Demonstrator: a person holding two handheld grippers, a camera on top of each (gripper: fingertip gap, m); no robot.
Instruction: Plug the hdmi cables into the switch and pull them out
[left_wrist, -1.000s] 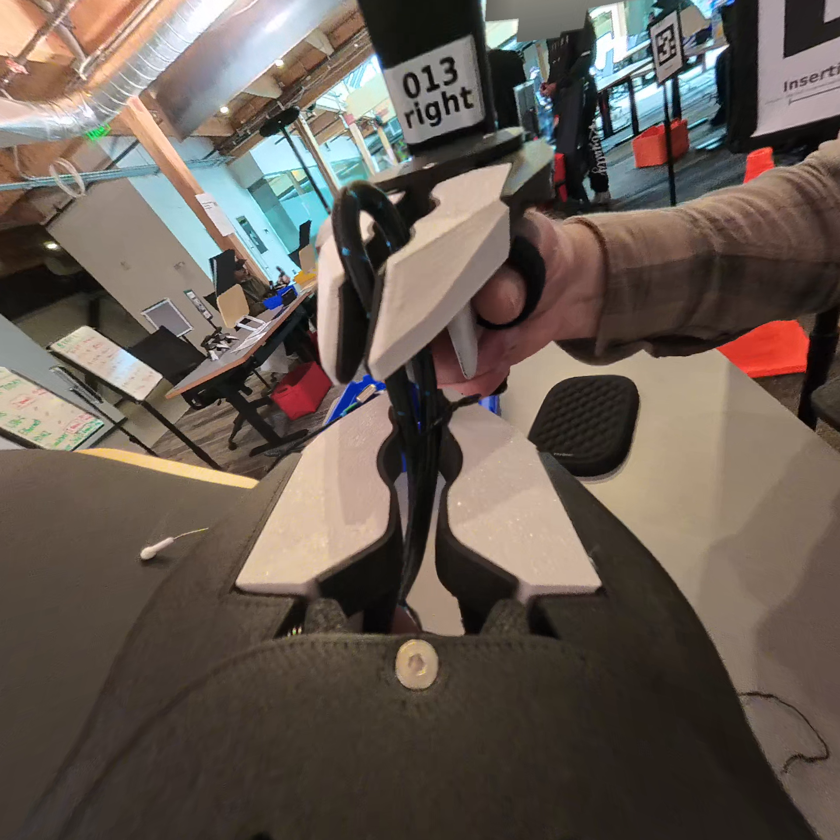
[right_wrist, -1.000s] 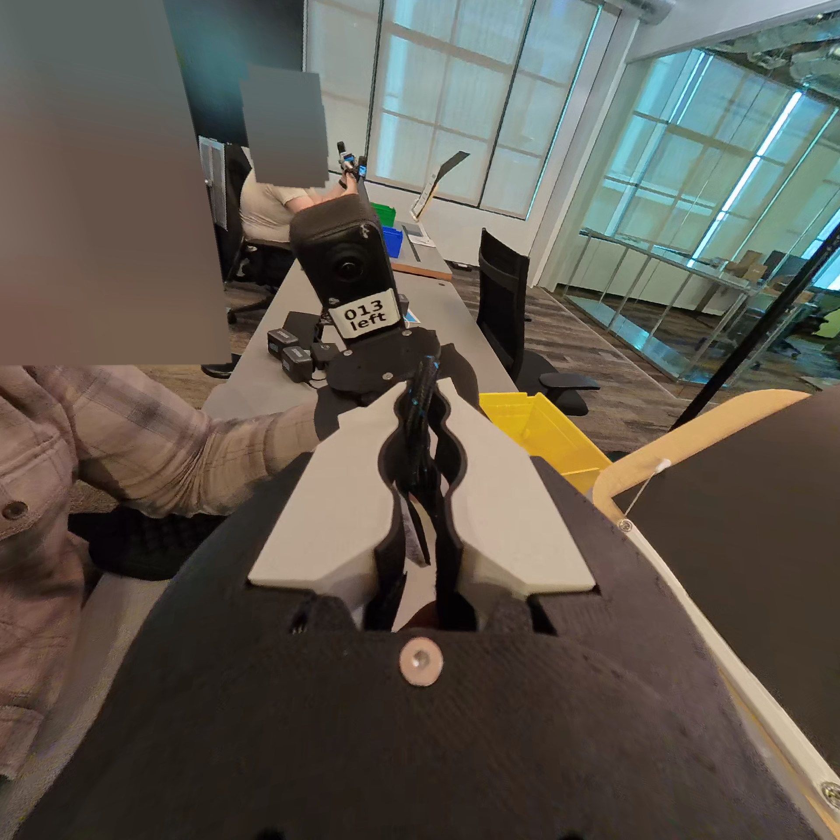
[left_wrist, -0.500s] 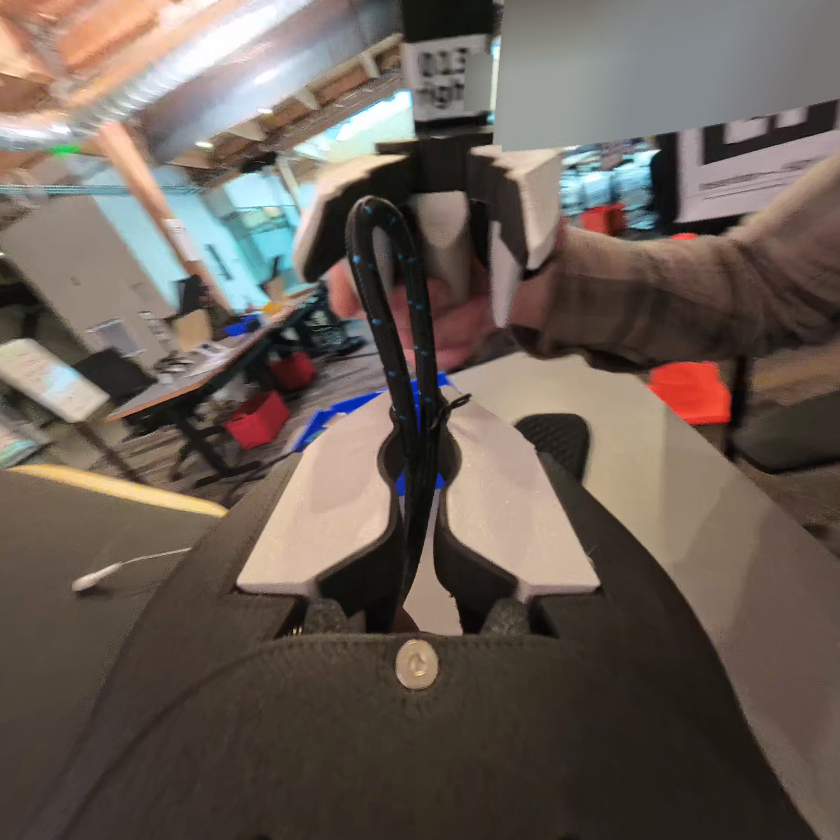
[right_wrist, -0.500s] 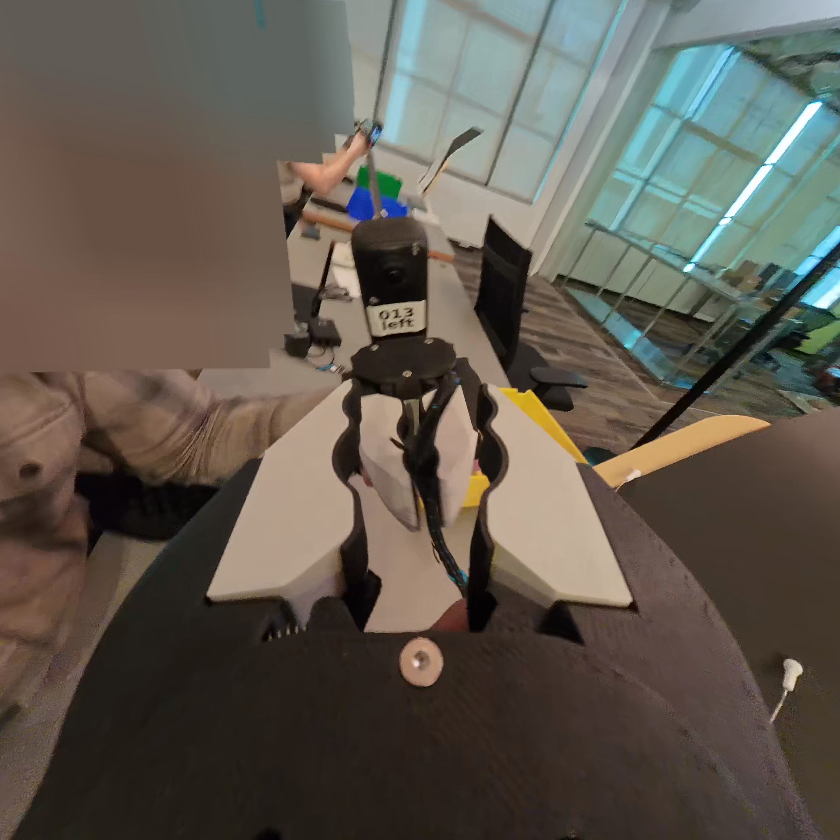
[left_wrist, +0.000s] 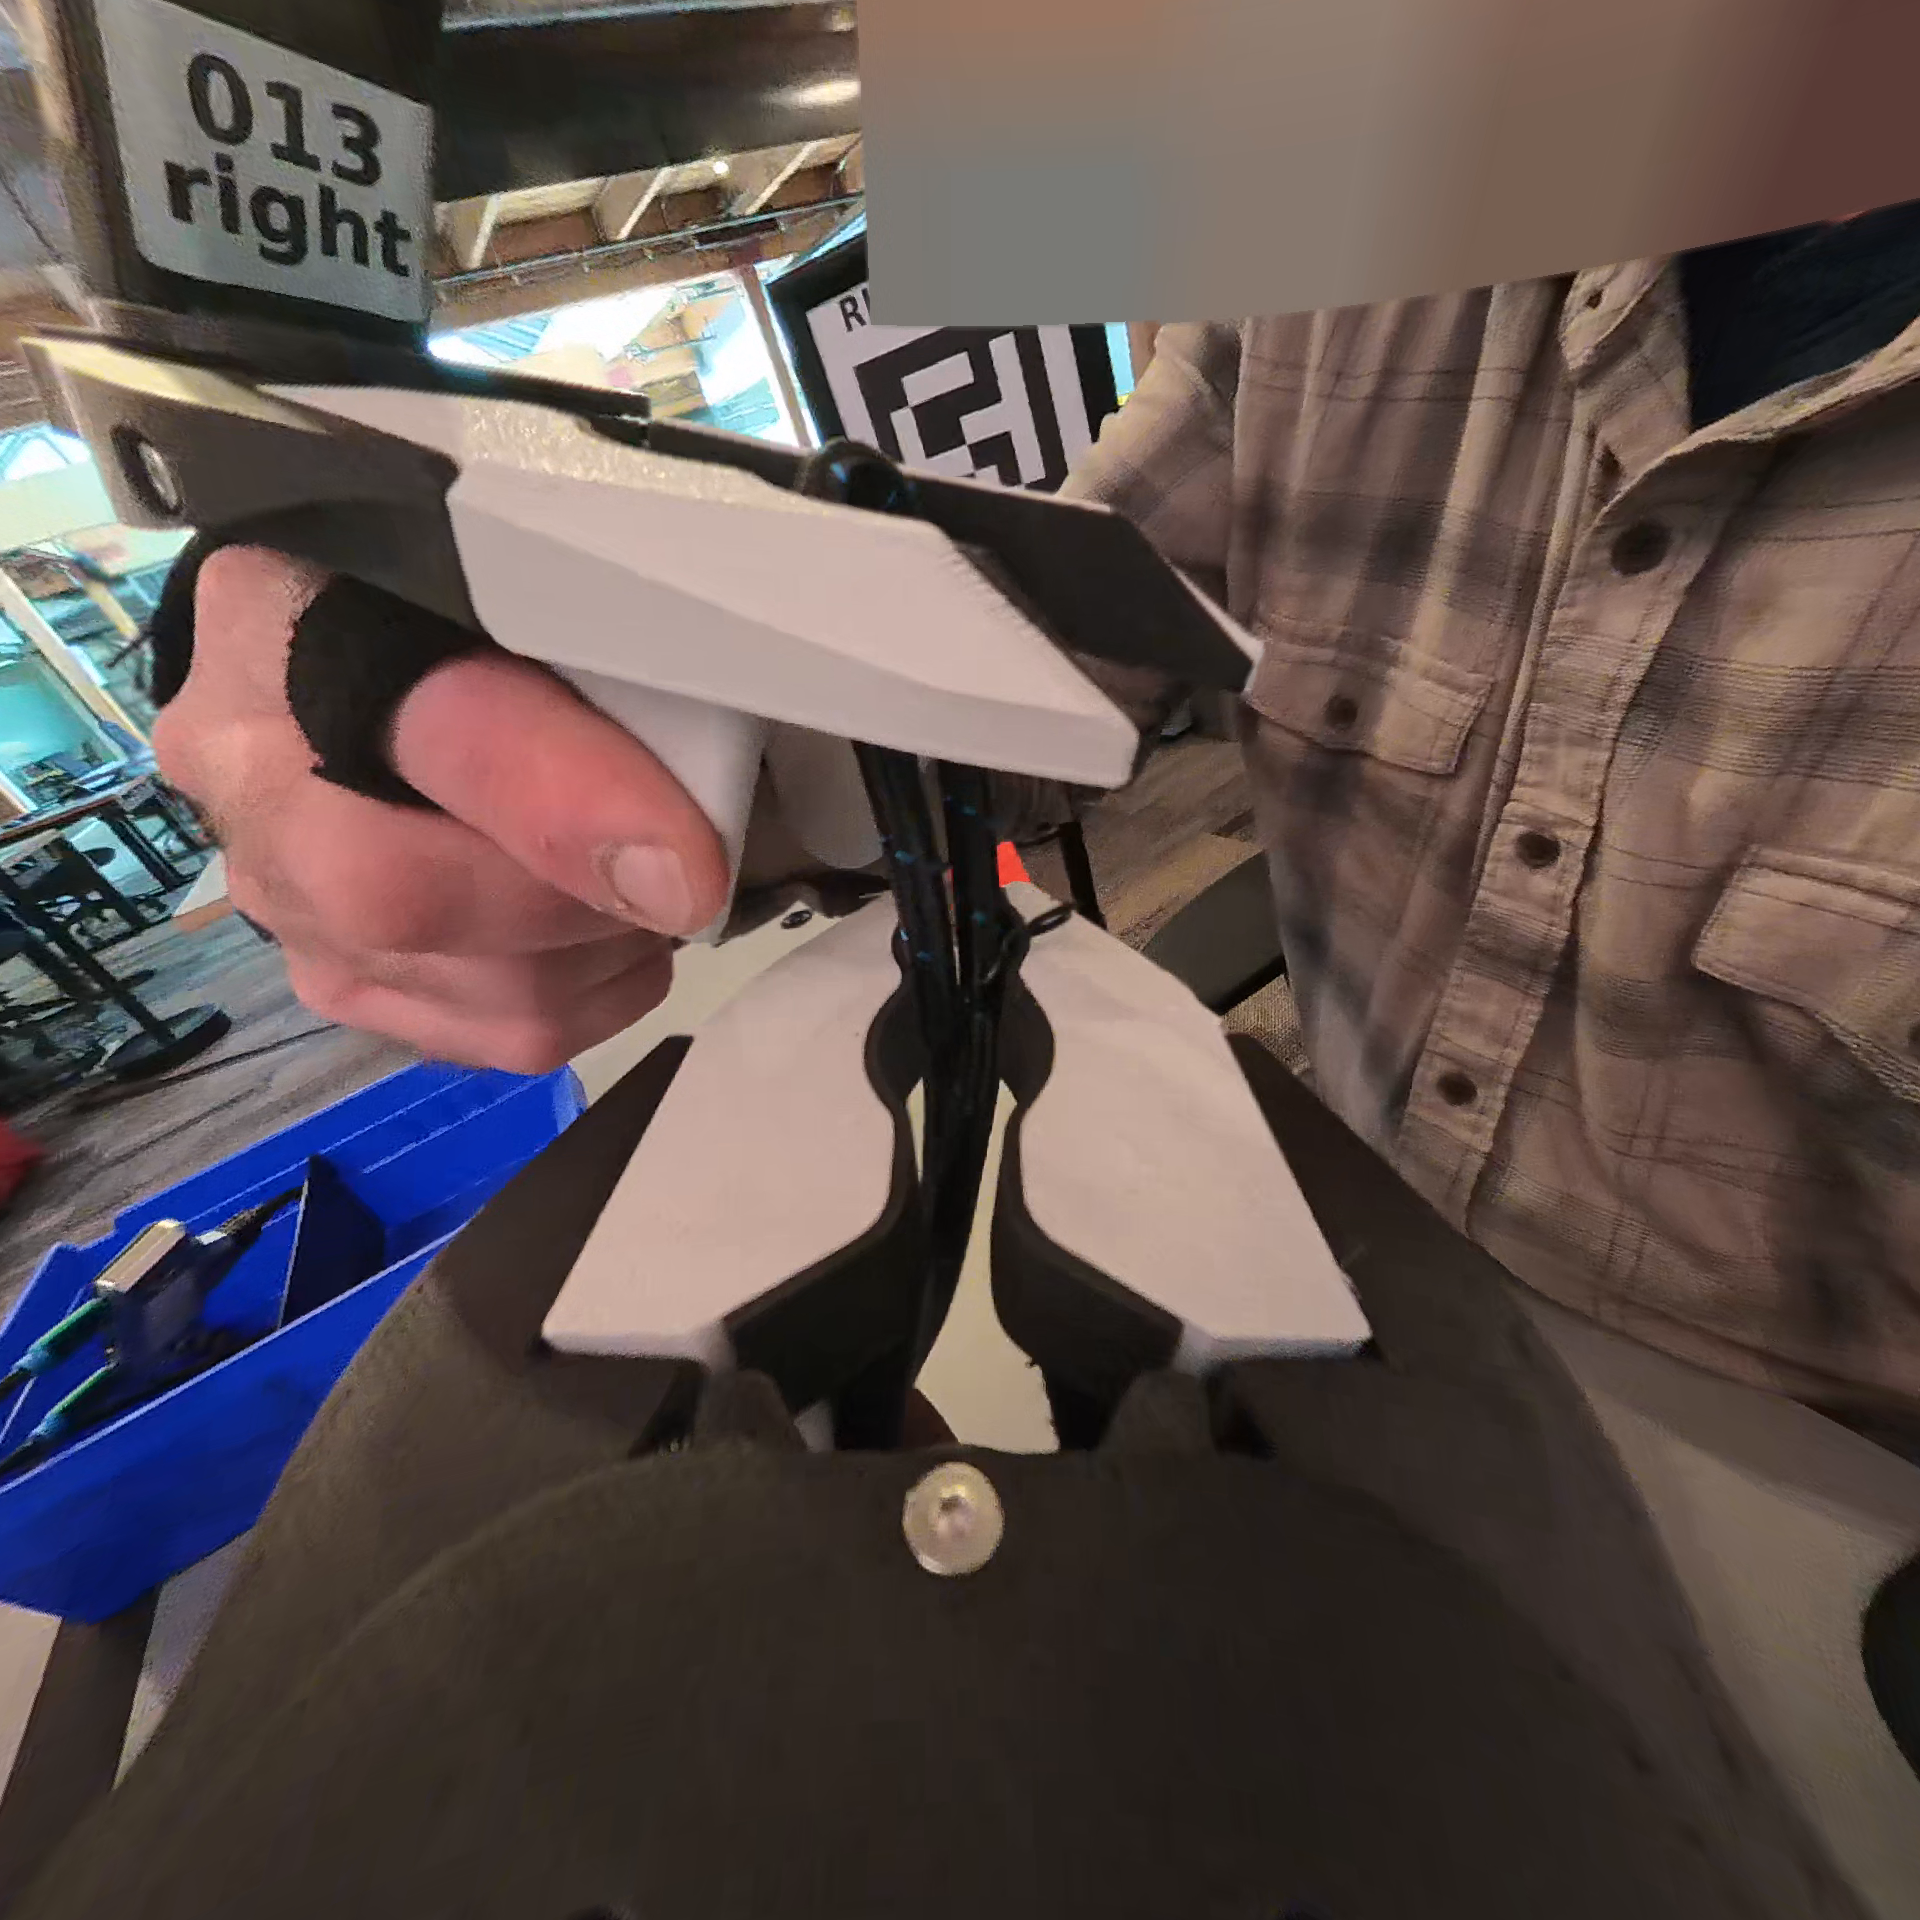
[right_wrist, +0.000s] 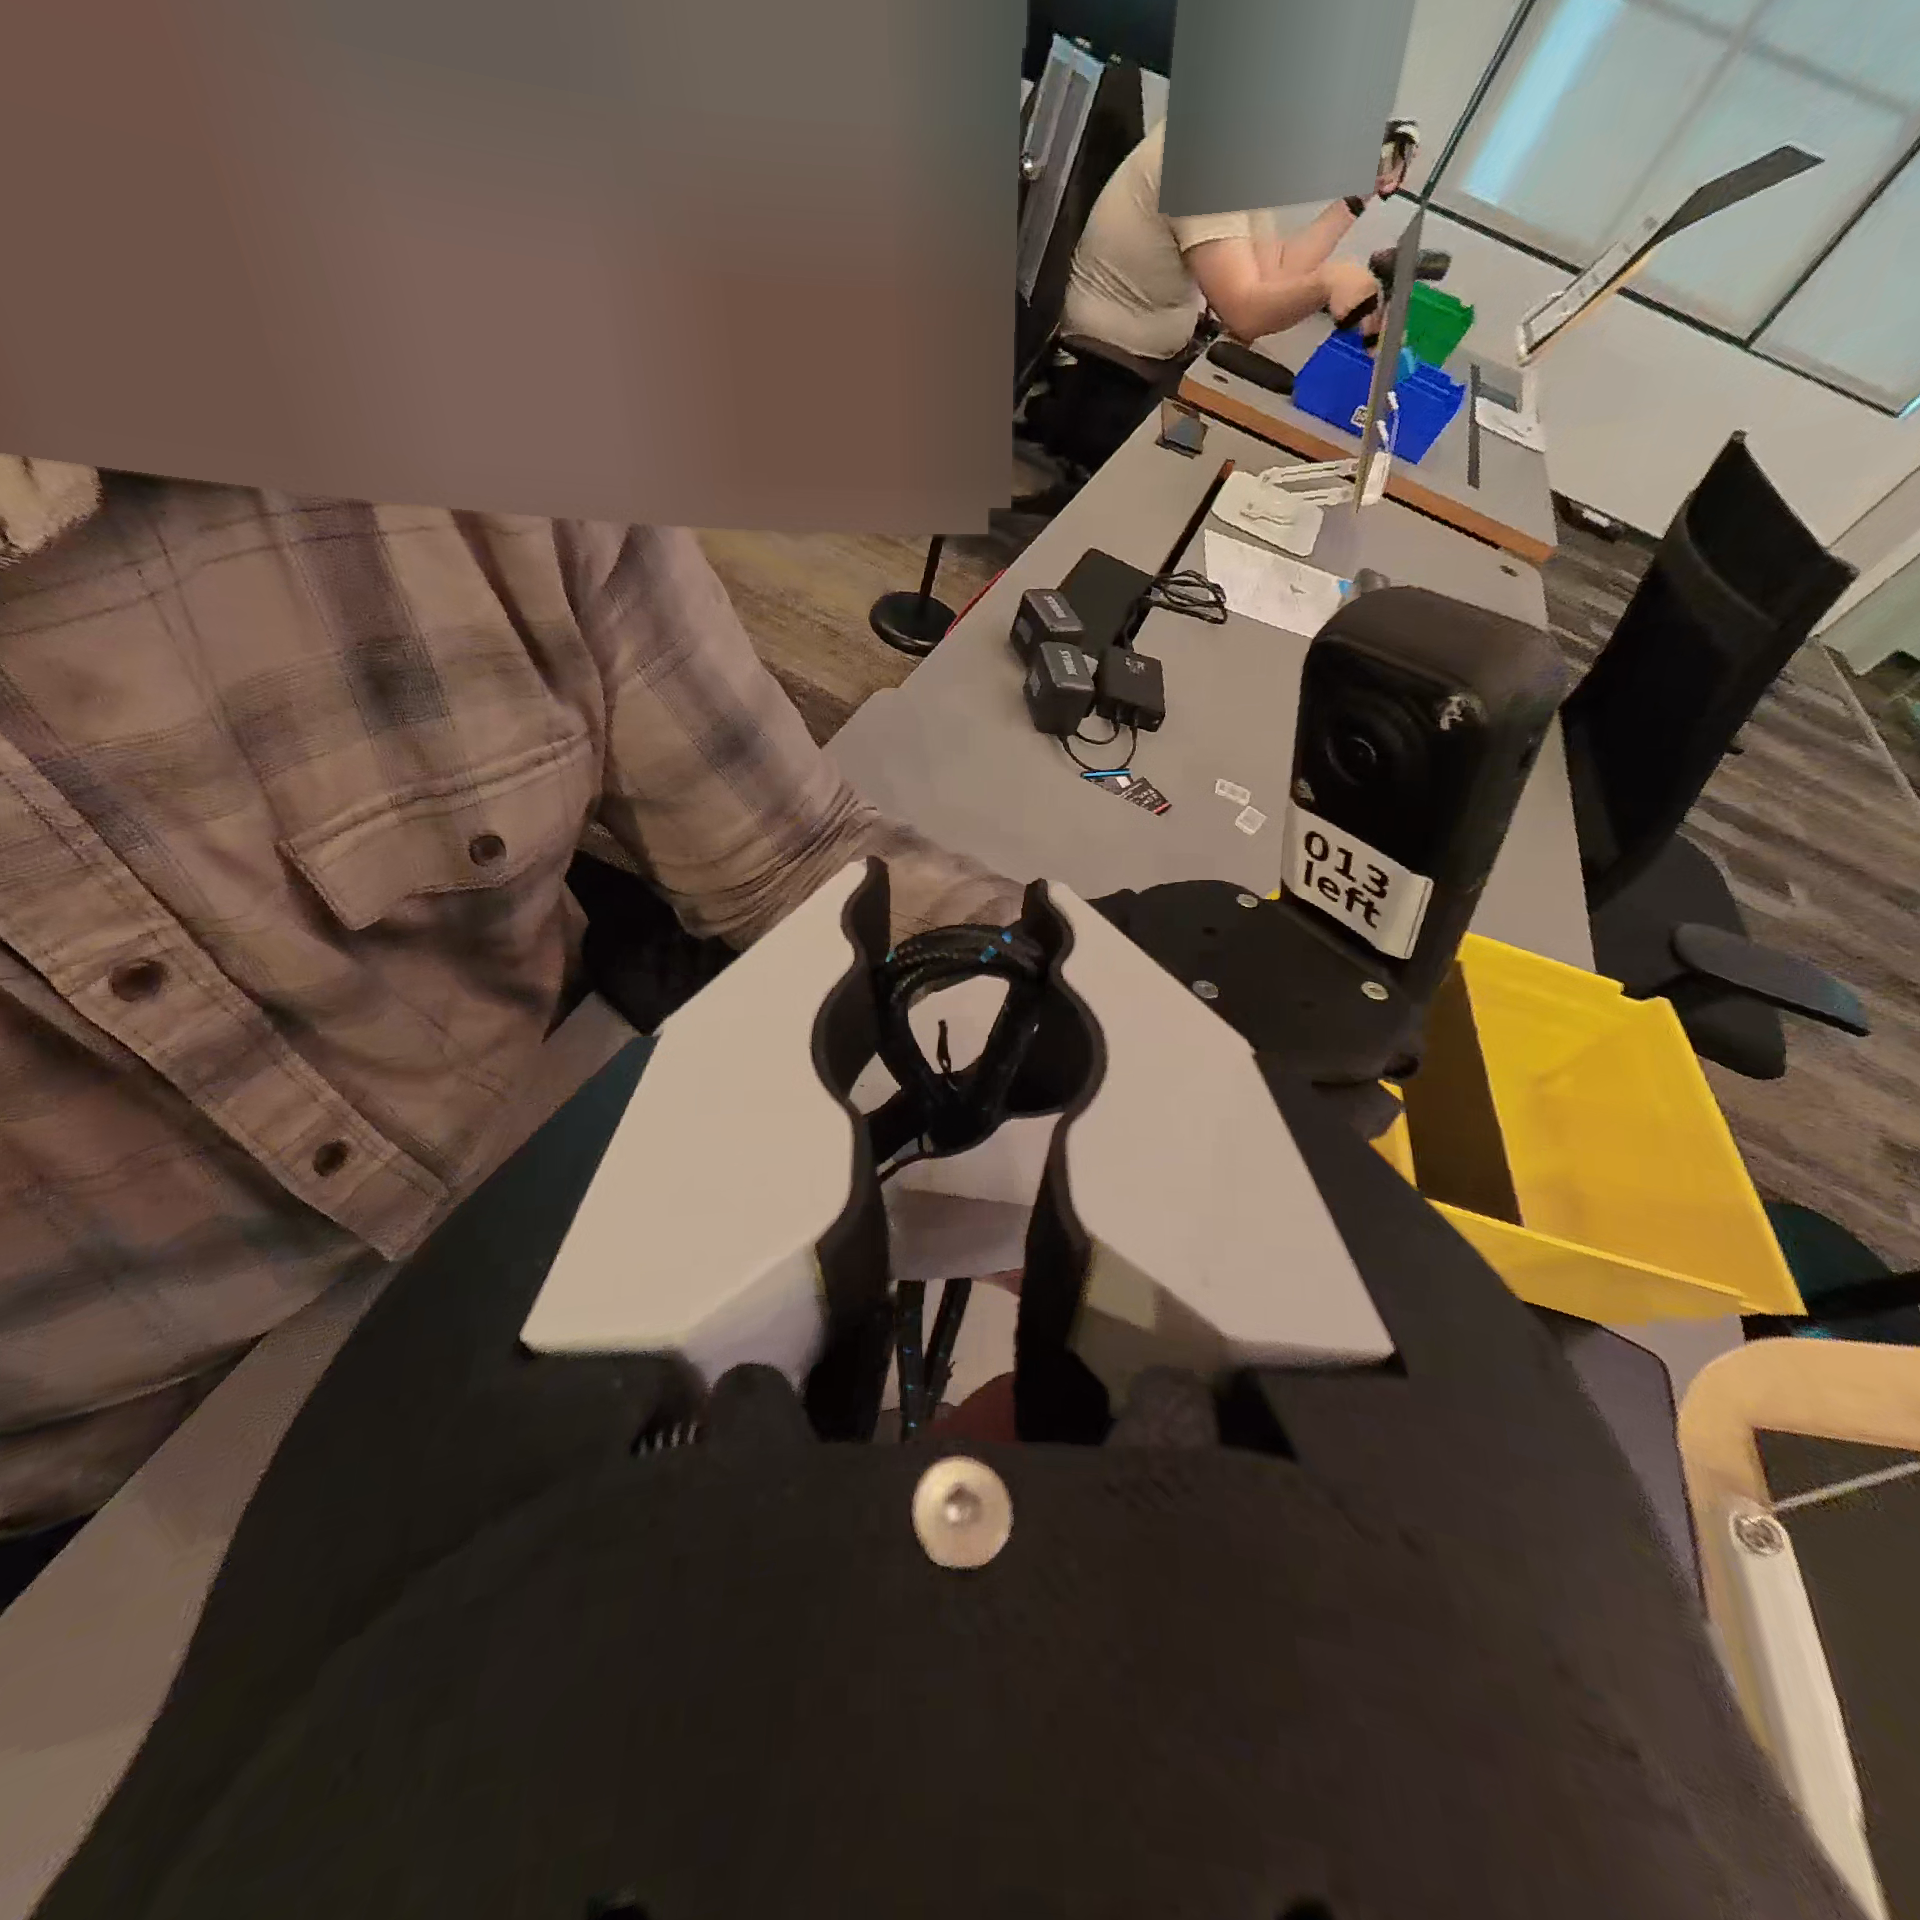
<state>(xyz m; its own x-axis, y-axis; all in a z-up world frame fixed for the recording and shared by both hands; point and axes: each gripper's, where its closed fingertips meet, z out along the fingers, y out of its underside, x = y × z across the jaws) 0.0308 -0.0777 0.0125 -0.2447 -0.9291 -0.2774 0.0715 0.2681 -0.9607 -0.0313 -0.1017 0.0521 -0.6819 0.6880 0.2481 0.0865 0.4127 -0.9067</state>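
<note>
The light around me is even and soft, mostly daylight from the big windows (right_wrist: 1704, 187) behind. Both pictures bend strongly at the edges. My plaid shirt (left_wrist: 1558, 727) looks a little blurred; shadows are weak.

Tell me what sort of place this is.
Probably an open-plan office or lab workspace used for recording tasks: long grey desks with chargers, an office chair, parts bins in blue and yellow, and a printed marker board.
</note>
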